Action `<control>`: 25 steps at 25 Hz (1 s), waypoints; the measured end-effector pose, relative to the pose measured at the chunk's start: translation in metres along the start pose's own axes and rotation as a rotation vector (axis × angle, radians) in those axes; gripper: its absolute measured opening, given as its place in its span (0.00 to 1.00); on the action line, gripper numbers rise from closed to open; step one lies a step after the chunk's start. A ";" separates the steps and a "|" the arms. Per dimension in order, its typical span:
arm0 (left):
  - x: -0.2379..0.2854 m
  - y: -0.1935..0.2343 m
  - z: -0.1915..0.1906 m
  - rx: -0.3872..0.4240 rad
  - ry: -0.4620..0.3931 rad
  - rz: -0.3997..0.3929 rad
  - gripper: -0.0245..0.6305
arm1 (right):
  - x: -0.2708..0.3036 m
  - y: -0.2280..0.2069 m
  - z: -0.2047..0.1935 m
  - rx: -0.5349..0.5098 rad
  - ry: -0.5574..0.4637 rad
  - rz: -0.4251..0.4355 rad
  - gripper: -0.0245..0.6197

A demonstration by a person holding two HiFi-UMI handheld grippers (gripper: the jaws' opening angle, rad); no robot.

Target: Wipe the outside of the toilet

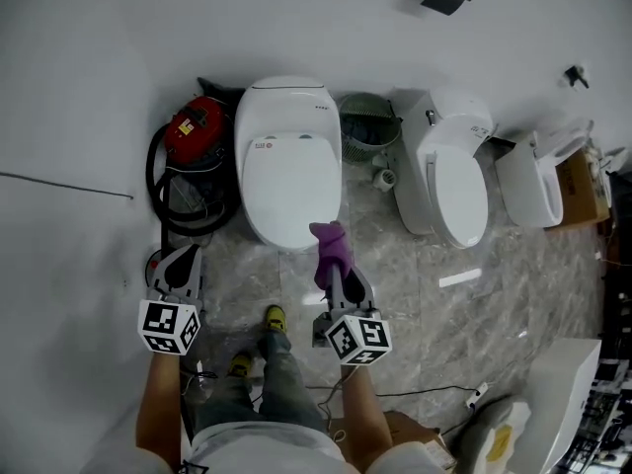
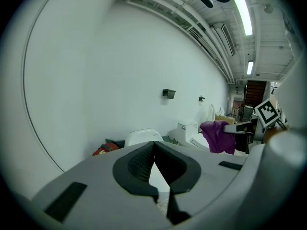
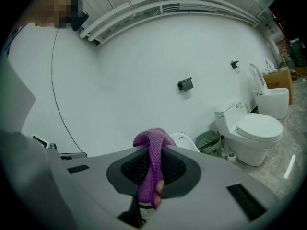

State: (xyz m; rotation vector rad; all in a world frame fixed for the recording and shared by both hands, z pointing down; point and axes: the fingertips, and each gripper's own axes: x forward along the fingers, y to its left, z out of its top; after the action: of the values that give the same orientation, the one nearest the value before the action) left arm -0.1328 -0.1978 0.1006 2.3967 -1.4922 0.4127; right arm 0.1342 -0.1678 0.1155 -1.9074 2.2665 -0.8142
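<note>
The white toilet [image 1: 288, 161] stands against the wall with its lid down; its tank top also shows in the left gripper view [image 2: 141, 137]. My right gripper [image 1: 334, 265] hovers just in front of the bowl's front rim, shut on a purple cloth [image 1: 331, 248]. That cloth [image 3: 149, 174] hangs pinched between the jaws and bunches above the tips, hiding most of the toilet [image 3: 186, 140] behind it. My left gripper [image 1: 181, 263] is off to the left of the toilet, over the floor, with jaws closed together and nothing between them [image 2: 154, 143].
A red vacuum [image 1: 197, 126] with a black hose sits left of the toilet, a green bin [image 1: 367, 131] right of it. Two more white toilets [image 1: 454, 176] [image 1: 538, 181] stand further right. A cardboard box [image 1: 583, 191] is at the right edge. The person's yellow shoe [image 1: 274, 316] stands on the marble floor.
</note>
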 end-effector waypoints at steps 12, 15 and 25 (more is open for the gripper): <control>-0.039 -0.009 0.075 0.031 -0.081 0.014 0.06 | -0.034 0.033 0.070 -0.042 -0.055 0.035 0.12; -0.045 -0.016 0.091 0.047 -0.099 0.011 0.06 | -0.043 0.036 0.082 -0.043 -0.066 0.034 0.12; -0.057 -0.026 0.138 0.093 -0.163 0.012 0.06 | -0.060 0.033 0.142 -0.068 -0.140 0.026 0.12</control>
State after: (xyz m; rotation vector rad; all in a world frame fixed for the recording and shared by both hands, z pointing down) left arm -0.1212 -0.1939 -0.0507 2.5491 -1.5886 0.3013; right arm 0.1728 -0.1580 -0.0372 -1.8935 2.2577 -0.5876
